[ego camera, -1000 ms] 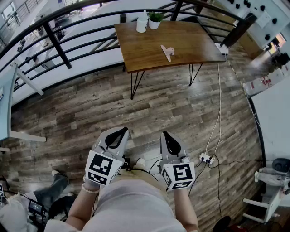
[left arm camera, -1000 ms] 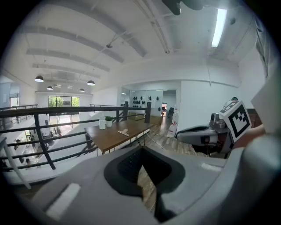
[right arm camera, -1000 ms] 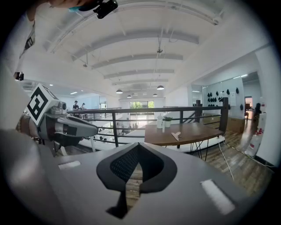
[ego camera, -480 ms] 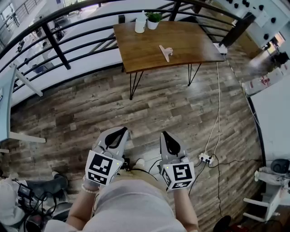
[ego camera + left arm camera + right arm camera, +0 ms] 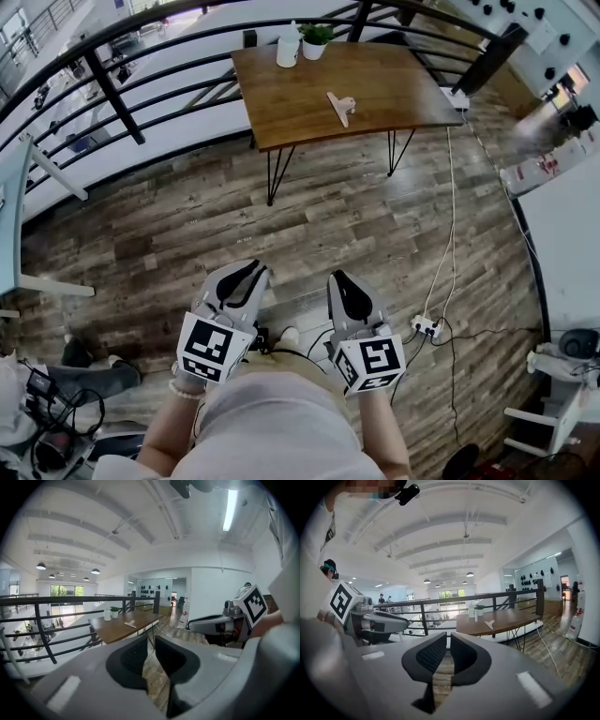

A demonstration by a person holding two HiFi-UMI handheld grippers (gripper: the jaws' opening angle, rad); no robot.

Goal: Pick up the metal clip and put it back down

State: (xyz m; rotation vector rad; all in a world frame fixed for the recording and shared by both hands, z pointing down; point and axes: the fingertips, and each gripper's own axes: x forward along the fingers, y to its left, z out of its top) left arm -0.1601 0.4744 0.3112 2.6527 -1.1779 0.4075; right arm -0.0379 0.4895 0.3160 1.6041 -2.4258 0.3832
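The metal clip [image 5: 342,105] lies flat on the wooden table [image 5: 300,112], far ahead of both grippers. It is small in the left gripper view [image 5: 131,625] and in the right gripper view [image 5: 490,624]. My left gripper [image 5: 255,270] [image 5: 149,641] is held close to my body above the plank floor. Its jaws stand a narrow gap apart and hold nothing. My right gripper [image 5: 335,278] [image 5: 448,641] hangs beside it. Its jaws have just been opening to a thin slit, with nothing between them.
A white bottle [image 5: 289,47] and a potted plant [image 5: 316,39] stand at the table's far edge. A black railing [image 5: 112,89] runs behind the table. A power strip [image 5: 427,327] with a white cable lies on the floor at my right. A person [image 5: 37,403] sits low at left.
Both grippers have kept their place. The person at the lower left has shifted. The table has drifted slightly left in the head view.
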